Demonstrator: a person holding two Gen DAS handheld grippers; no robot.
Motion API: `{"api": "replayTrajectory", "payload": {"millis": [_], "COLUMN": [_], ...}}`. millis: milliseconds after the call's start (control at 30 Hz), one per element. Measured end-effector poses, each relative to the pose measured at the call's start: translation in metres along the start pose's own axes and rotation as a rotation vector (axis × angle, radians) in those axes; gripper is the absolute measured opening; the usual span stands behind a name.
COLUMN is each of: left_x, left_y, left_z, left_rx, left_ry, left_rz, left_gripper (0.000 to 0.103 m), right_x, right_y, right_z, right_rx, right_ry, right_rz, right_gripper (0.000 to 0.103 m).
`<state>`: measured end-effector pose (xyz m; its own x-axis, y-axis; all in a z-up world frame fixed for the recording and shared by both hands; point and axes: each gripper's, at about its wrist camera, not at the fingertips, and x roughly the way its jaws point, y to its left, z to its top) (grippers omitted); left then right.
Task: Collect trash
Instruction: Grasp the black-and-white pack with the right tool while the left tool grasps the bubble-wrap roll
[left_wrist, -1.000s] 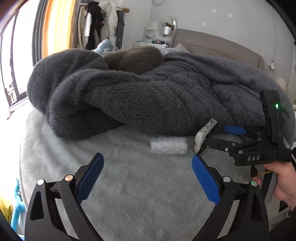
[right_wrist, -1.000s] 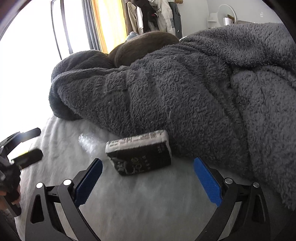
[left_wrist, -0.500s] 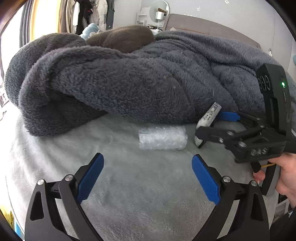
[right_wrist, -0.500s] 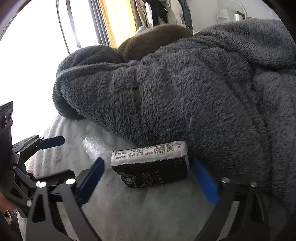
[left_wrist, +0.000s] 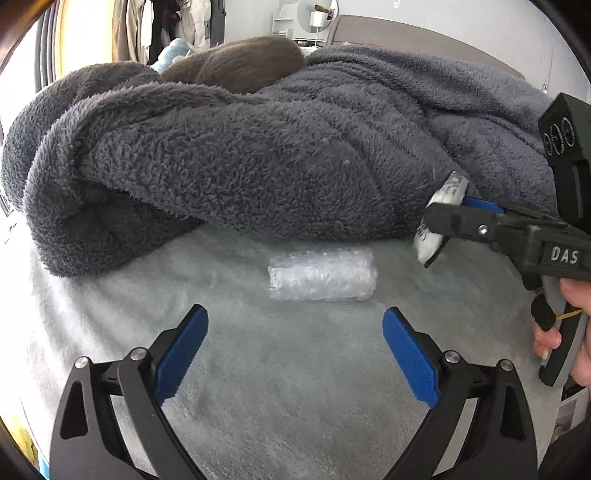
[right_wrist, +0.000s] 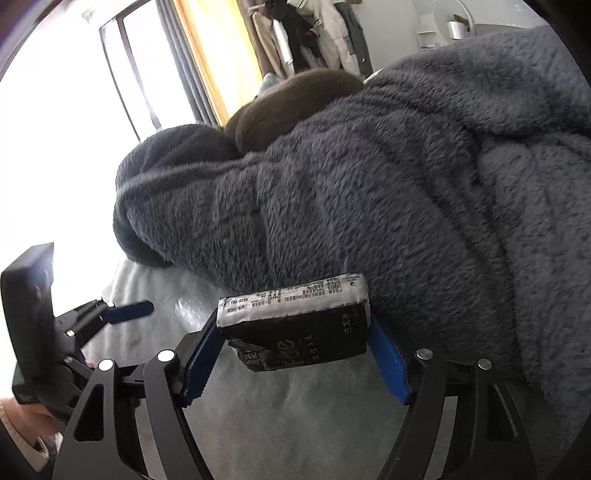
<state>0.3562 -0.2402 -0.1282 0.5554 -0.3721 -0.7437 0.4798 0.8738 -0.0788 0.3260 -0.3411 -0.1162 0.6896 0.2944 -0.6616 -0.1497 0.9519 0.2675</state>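
A roll of clear bubble wrap (left_wrist: 321, 275) lies on the pale grey bedsheet (left_wrist: 295, 406), just ahead of my left gripper (left_wrist: 295, 354), which is open and empty. A black packet with a white printed edge (right_wrist: 295, 328) rests against the dark grey fleece blanket (right_wrist: 406, 184). My right gripper (right_wrist: 295, 332) is closing on it, and both blue pads touch the packet's ends. In the left wrist view the right gripper (left_wrist: 448, 210) reaches in from the right, holding the packet (left_wrist: 439, 210). Part of the bubble wrap (right_wrist: 190, 312) shows behind the packet.
The bunched blanket (left_wrist: 295, 147) fills the bed behind both items, with a brown pillow (left_wrist: 240, 62) beyond it. A hand (left_wrist: 576, 332) holds the right gripper's handle. A blue finger (right_wrist: 129, 310) of the left gripper shows at the left. Clothes hang by the window.
My left gripper has come closer to the bubble wrap roll and dipped lower. The right gripper's jaws have narrowed from wide apart until they touch both ends of the black packet.
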Motion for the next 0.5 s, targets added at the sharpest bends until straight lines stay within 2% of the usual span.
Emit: {"api": "replayTrajectory", "payload": {"millis": [300, 400, 500], "left_x": [0.009, 0.015, 0.020], "left_y": [-0.010, -0.016, -0.015], "left_z": [0.010, 0.014, 0.020], "left_rx": [-0.005, 0.032, 0.026], "left_ry": [0.031, 0.033, 0.034], "left_rz": [-0.028, -0.002, 0.002], "left_gripper": [0.097, 0.097, 0.097], "right_x": [-0.013, -0.018, -0.023], "right_y": [-0.007, -0.006, -0.009], "right_z": [0.000, 0.000, -0.001], "right_rx": [0.002, -0.020, -0.028], "right_ry": [-0.025, -0.028, -0.029], "right_rz": [0.010, 0.007, -0.001], "right_gripper": [0.076, 0.076, 0.076]}}
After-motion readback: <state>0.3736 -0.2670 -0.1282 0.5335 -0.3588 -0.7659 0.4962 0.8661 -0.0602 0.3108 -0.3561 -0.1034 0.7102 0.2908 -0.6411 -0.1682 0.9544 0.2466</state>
